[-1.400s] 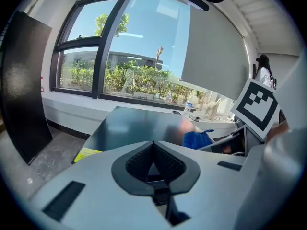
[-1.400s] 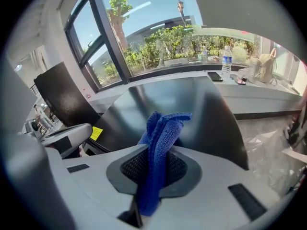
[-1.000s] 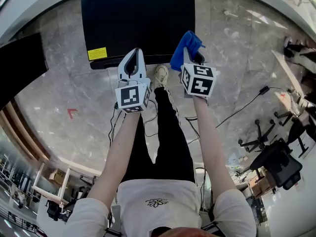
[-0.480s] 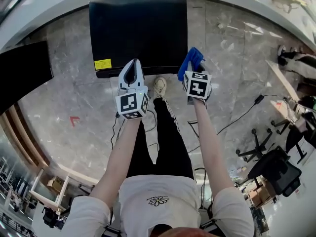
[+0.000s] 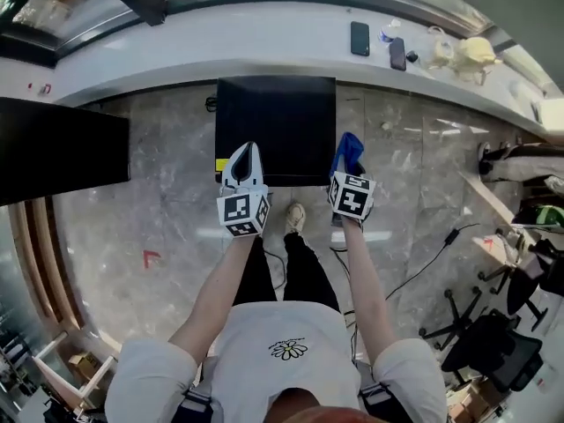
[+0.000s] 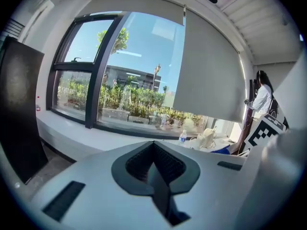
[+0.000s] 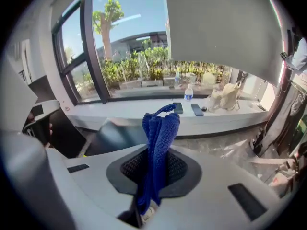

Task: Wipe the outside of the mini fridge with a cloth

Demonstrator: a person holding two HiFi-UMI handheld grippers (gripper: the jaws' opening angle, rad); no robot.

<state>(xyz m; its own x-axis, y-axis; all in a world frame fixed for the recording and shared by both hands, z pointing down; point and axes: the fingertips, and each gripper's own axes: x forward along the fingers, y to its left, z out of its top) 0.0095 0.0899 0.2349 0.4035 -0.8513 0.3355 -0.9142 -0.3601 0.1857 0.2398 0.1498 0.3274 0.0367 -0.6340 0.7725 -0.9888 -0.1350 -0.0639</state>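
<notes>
Head view: one mini fridge (image 5: 278, 122), one cloth (image 5: 348, 148) pinched in right tool (image 5: 344, 169)

Grey marble floor (image 5: 167, 192) across the middle; a white ledge (image 5: 176, 55) along the top (sunlit window (image 6: 124, 66) above, blind (image 6: 211, 66) lowered).

an office-like room is suggested: black swivel chairs (image 5: 492, 352) are seen at four o'clock, a cable (image 5: 421, 260) is trailed across the polished stone floor (image 5: 132, 201) at three o'clock, and a long white window ledge (image 5: 264, 32) at twelve o'clock is backed by large windows (image 6: 122, 75) and a roller blind (image 6: 211, 71).
</notes>
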